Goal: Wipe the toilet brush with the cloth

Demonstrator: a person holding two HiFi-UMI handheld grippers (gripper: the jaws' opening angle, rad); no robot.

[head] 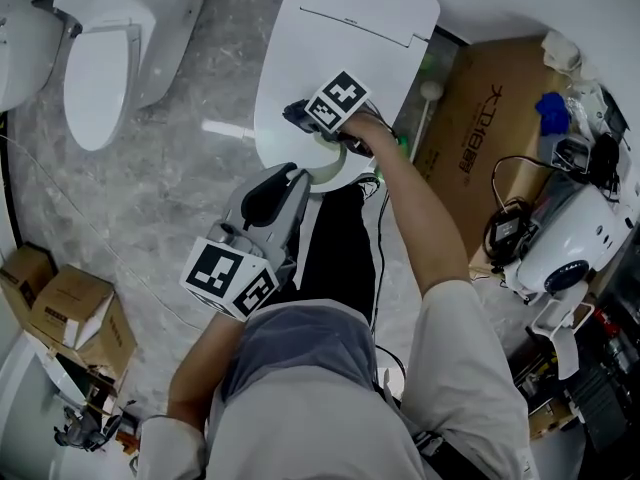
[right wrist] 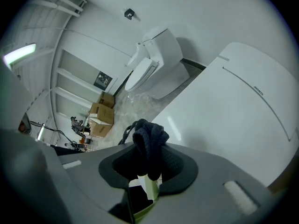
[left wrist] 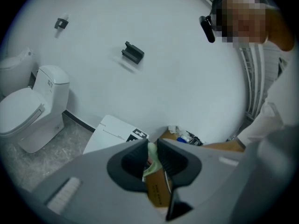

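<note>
The left gripper clamps the brush steady so the right gripper, pinching the cloth, can rub it.

Pale green plastic toilet brush mostly hidden between left gripper jaws; gripped part unclear. Covered by dark blue knitted cloth in right gripper, only a pale sliver showing. White ceramic toilet cut off at head view's left edge.

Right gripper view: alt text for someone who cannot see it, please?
The right gripper is shut on a dark blue cloth, a pale green handle showing beneath it. Behind lie a white toilet lid, a second toilet and cardboard boxes.
</note>
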